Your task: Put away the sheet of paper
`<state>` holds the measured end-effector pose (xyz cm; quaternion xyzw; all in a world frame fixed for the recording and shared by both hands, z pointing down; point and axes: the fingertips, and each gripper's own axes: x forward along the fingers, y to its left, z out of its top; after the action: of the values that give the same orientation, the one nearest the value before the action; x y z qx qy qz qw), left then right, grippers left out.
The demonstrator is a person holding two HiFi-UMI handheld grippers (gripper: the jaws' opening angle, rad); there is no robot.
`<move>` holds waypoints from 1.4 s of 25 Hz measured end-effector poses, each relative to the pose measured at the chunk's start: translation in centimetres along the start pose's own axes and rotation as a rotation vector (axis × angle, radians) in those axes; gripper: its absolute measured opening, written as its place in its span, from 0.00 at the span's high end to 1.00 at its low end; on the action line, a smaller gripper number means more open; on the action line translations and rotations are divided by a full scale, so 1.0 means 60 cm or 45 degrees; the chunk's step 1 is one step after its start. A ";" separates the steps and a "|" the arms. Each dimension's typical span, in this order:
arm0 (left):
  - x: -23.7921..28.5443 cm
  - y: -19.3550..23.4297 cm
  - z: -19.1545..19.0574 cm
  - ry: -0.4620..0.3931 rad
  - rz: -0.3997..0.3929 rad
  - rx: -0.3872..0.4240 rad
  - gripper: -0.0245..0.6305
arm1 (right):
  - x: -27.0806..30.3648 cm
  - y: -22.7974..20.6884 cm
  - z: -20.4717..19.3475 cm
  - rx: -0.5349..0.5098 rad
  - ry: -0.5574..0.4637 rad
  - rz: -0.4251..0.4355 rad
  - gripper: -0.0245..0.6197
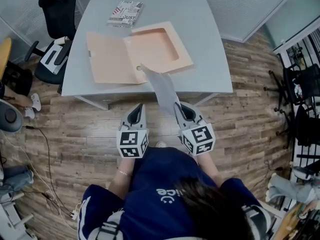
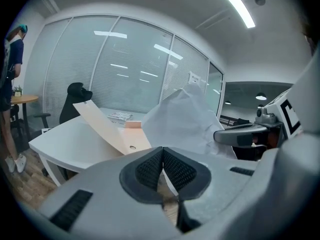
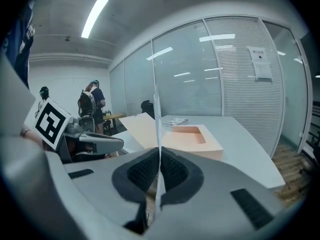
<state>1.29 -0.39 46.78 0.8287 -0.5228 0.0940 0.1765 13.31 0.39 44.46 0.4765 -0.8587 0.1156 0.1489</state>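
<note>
A grey-white sheet of paper point(image 1: 161, 85) hangs in the air over the table's near edge, its far corner above the open peach box point(image 1: 176, 64). My right gripper point(image 1: 176, 105) is shut on the sheet's near end. In the right gripper view the paper point(image 3: 156, 115) stands edge-on, pinched between the pads point(image 3: 145, 169). My left gripper point(image 1: 138, 107) floats beside it to the left, shut with nothing between its jaws point(image 2: 162, 151). From there the sheet point(image 2: 182, 118) shows to the right, apart from it. The box's lid point(image 1: 109, 59) lies flat to the left.
The white table point(image 1: 205, 29) also bears a printed booklet point(image 1: 125, 13) at the back. A black office chair point(image 1: 56, 19) stands at the table's left. Wooden floor point(image 1: 250, 124) lies under me. People stand far off by a glass wall point(image 3: 92, 101).
</note>
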 end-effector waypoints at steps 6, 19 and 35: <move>0.067 0.058 0.062 -0.006 -0.019 0.024 0.96 | 0.070 -0.023 0.057 -0.015 -0.005 -0.014 0.95; 0.150 0.129 0.152 0.020 -0.169 0.017 0.96 | 0.197 -0.080 0.114 0.103 0.259 -0.028 0.95; 0.189 0.179 0.212 -0.006 -0.281 -0.013 0.96 | 0.375 -0.163 0.122 0.316 0.535 -0.028 0.95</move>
<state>-3.81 -19.01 41.01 0.8805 -0.4293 0.0693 0.1887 9.31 -24.83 46.45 0.4659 -0.7829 0.3153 0.2656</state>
